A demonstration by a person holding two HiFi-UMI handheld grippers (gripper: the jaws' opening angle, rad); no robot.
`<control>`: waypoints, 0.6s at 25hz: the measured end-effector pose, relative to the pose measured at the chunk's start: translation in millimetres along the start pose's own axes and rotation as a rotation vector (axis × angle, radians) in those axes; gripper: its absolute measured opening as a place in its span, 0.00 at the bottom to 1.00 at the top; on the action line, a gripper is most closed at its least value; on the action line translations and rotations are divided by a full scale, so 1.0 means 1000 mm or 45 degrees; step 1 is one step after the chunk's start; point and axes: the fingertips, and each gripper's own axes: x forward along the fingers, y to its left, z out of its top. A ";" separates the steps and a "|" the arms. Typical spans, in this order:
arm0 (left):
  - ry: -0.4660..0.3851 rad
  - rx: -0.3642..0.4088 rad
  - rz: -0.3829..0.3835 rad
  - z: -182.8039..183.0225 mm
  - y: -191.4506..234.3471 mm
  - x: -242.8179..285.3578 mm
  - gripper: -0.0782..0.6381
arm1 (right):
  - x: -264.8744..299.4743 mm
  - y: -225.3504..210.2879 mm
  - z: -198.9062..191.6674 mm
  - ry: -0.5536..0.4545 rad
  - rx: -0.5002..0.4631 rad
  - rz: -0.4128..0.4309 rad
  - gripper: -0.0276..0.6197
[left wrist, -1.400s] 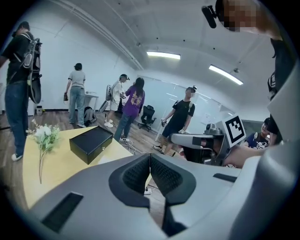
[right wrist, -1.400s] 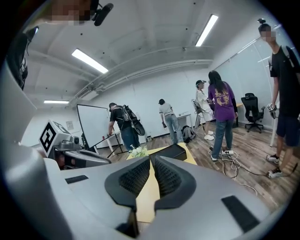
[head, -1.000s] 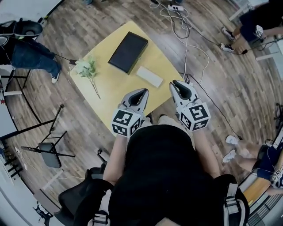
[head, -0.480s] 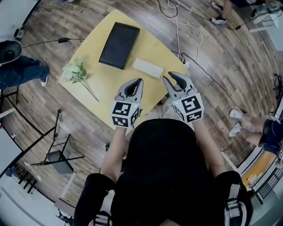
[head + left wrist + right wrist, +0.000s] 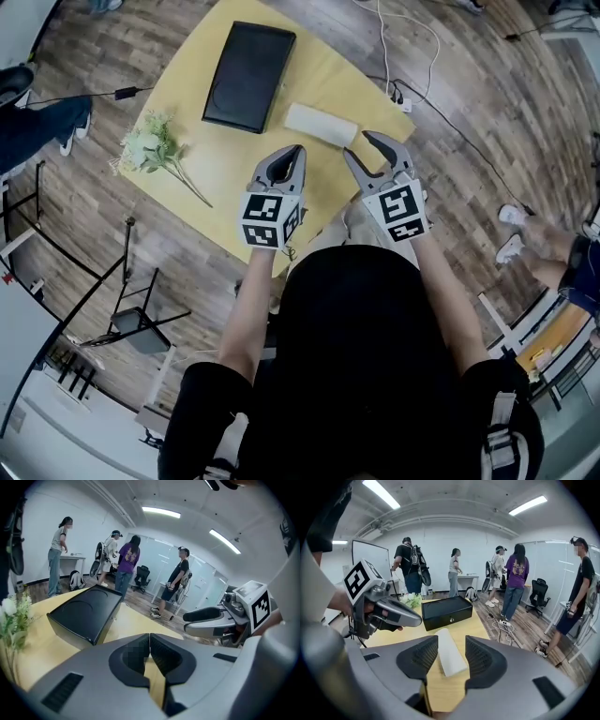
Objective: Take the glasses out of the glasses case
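- Both grippers have dropped toward the yellow bench (image 5: 217, 173) and closed in on the white glasses case (image 5: 321, 125) since the earlier head view. The right gripper (image 5: 360, 146) has just been spreading its jaws.
- The right gripper now stands open. The case is framed in the gap but lies beyond the pads, untouched, which reads as a line-up for a grasp across its narrow width.
- The left gripper (image 5: 296, 151) is closed on nothing, its pads pressed together. It hangs over the near bench edge at about 7 o'clock of the case, probably waiting to steady the case or work the lid.
- The case lies flat and looks closed, at about 11 o'clock of the right gripper. No glasses show, so they are judged to be inside and the task has barely begun.
- A black box (image 5: 248, 75) sits at 10 o'clock of the case, well apart, and a sprig of flowers (image 5: 145, 150) lies at 9 o'clock of the left gripper. Neither blocks the approach.
- Only the head view gives the whole layout and both grippers flanking the case. The right gripper view alone shows the case centred between open jaws. The left gripper view alone confirms those pads are together, and the case does not show there.
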 end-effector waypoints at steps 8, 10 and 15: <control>0.072 -0.059 0.009 -0.026 0.016 0.030 0.14 | 0.044 0.002 -0.039 0.090 -0.137 0.027 0.41; 0.081 -0.064 0.014 -0.030 0.018 0.035 0.14 | 0.052 0.003 -0.047 0.109 -0.185 0.034 0.43; 0.112 -0.067 0.019 -0.043 0.021 0.049 0.14 | 0.071 0.002 -0.070 0.154 -0.298 0.034 0.47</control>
